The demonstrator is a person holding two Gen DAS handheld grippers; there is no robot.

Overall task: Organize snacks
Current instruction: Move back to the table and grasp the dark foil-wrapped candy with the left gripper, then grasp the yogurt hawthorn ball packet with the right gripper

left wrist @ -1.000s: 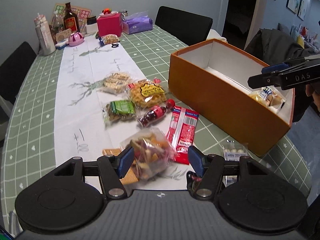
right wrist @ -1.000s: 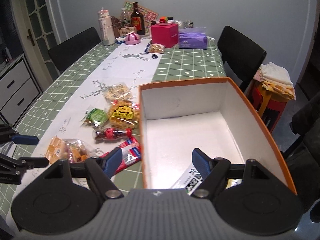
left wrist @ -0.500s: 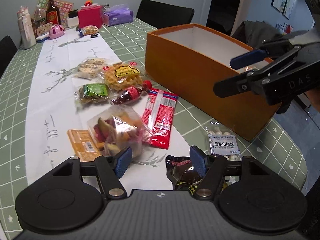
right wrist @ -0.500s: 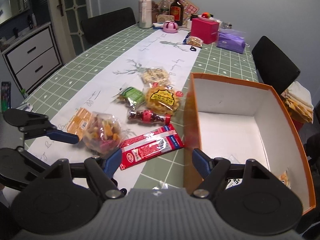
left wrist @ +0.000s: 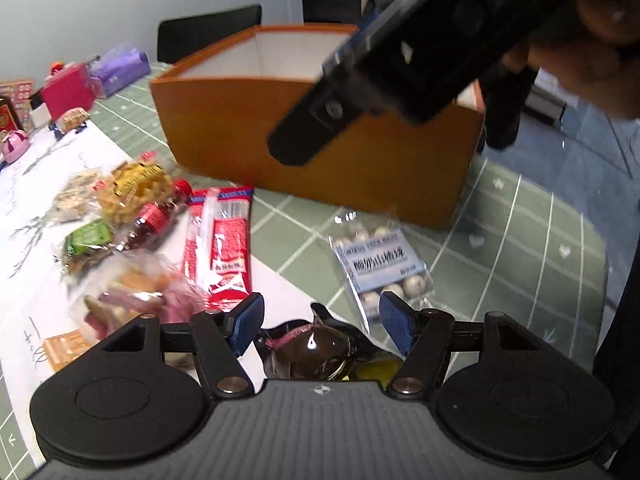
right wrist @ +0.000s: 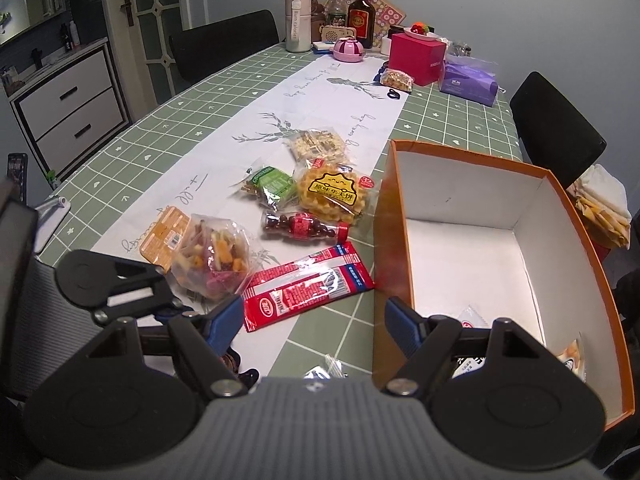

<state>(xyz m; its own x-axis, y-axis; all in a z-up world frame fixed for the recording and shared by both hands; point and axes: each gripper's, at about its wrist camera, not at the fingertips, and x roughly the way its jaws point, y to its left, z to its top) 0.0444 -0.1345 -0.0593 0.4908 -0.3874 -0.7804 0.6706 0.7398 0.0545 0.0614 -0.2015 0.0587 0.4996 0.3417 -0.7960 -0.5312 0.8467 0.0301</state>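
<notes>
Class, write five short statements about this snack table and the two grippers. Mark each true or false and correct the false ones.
1. The orange box already holds some packets. True.
2. The red packet lies inside the box. False: it lies on the table beside it.
3. The left gripper is shut on a dark packet. False: its pads stand apart, the packet between them.
4. The right gripper holds nothing. True.
5. The small bottle stands upright. False: it lies on its side.
</notes>
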